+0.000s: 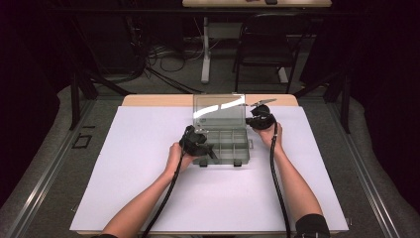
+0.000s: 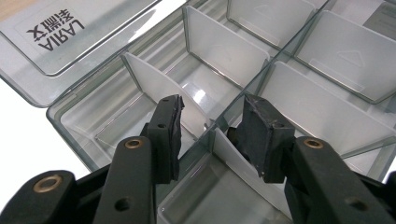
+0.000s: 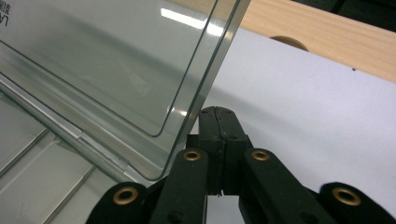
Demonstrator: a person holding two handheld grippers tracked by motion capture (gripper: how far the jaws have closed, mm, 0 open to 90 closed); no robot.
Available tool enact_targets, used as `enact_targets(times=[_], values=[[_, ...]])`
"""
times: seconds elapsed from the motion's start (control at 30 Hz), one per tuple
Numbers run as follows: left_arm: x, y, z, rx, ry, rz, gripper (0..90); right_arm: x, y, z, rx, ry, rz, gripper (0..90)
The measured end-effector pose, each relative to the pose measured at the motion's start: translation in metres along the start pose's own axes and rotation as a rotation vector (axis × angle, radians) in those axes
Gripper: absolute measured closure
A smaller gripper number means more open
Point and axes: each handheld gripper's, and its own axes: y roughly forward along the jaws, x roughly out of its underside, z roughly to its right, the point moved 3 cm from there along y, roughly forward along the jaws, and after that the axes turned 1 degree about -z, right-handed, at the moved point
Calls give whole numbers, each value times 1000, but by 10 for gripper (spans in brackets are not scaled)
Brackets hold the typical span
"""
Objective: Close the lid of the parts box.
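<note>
While lid stands raised: notes taken with both hands at rest.

Box: clear compartment box [image 1: 224,145] at table centre on white sheet [image 1: 148,168], long axis left to right across the table, no contents seen in the compartments.

Lid: clear lid [image 1: 219,112] hinged at far edge, tilted up and back, printed label on it.

Left gripper: left gripper [image 2: 212,123] over near-left corner of box, jaws partly open, straddling a white divider [image 2: 233,158] at a junction of compartment walls; pads not pressing on it, nothing held.

Right gripper: right gripper [image 3: 219,122] at far-right corner of box, jaws fully closed on each other, empty; tip just beside right edge of lid, contact not certain, likely propping it.

Key relation: divider lies straight ahead between left jaws, upright, its length running along the gripper's line of sight; left hand [image 1: 176,156] nearer by far.

Judged next need: small closing of left jaws to pinch divider, then lift straight up out of its slots.

Risk: divider bending or box shifting if pulled askew.
</note>
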Motion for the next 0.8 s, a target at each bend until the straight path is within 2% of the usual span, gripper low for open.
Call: enact_targets(times=[0.67,0.8], values=[[0,0,0,-2,-12,2,573,-10,-15,0,3,-25,101,900],[0,0,1,-4,-22,3,567,-11,-17,-1,4,-34,107,900]])
